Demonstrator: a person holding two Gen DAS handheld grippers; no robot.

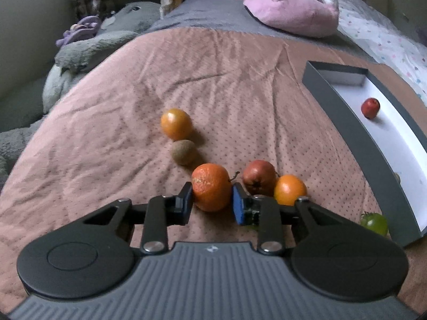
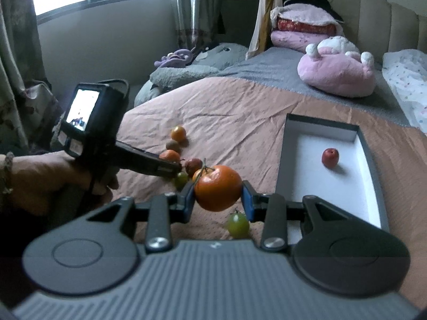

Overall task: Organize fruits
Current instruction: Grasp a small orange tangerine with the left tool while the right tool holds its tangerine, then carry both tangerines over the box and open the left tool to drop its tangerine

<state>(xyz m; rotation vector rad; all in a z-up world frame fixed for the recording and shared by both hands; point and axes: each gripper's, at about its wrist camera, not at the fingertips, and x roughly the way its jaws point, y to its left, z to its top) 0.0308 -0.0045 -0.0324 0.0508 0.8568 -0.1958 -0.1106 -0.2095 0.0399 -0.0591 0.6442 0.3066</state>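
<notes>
Fruits lie on a pink bedspread. My left gripper (image 1: 212,200) is closed around a wrinkled orange (image 1: 211,190) that rests on the bed. Beside it are a reddish pear (image 1: 259,177), a smooth orange (image 1: 290,190), a kiwi (image 1: 184,152), a yellow-orange fruit (image 1: 176,124) and a green fruit (image 1: 375,222). My right gripper (image 2: 217,196) is shut on a stemmed orange (image 2: 217,188) and holds it above the bed, left of the grey box (image 2: 372,157). A red apple (image 2: 330,157) lies in the box; it also shows in the left wrist view (image 1: 370,108).
A green fruit (image 2: 237,225) lies under my right gripper. The left hand-held gripper (image 2: 106,138) reaches in from the left. A pink plush (image 2: 336,76) and pillows sit at the bed's far end; a grey plush (image 1: 88,48) lies along the left edge.
</notes>
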